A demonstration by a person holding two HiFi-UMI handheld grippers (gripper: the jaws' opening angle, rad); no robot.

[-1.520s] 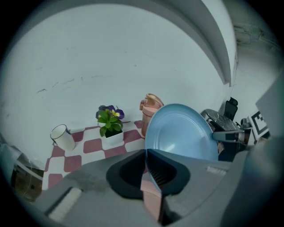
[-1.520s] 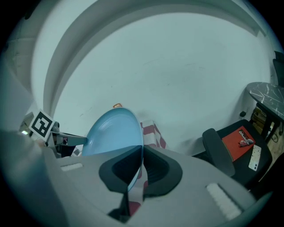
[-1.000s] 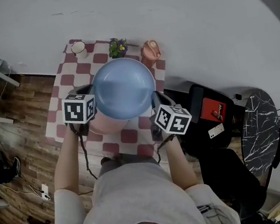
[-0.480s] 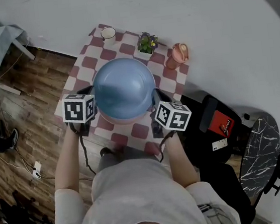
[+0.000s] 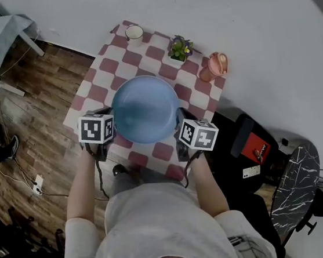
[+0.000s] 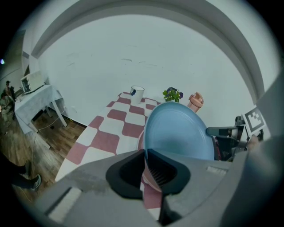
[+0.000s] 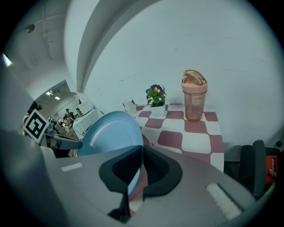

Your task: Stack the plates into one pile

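A large blue plate (image 5: 145, 109) hangs level over the pink-and-white checked table (image 5: 100, 80), held by its rim from both sides. My left gripper (image 5: 112, 125) is shut on its left rim, and my right gripper (image 5: 179, 127) is shut on its right rim. In the left gripper view the blue plate (image 6: 179, 133) runs from the jaws of the left gripper (image 6: 145, 166), with a pink plate (image 6: 140, 142) showing just under its edge. The right gripper view shows the blue plate's (image 7: 113, 133) rim between the jaws of the right gripper (image 7: 140, 166). From the head view the pink plate is almost wholly hidden beneath the blue one.
Along the table's far edge stand a white cup (image 5: 134, 34), a small potted plant (image 5: 180, 48) and a pink tumbler (image 5: 218, 64). A black chair (image 5: 239, 139) stands right of the table, a marble-topped table (image 5: 292, 191) beyond it. Wooden floor lies to the left.
Both grippers have come down with the blue plate over the pink plate. The pink rim that showed below the blue plate earlier is now almost covered.
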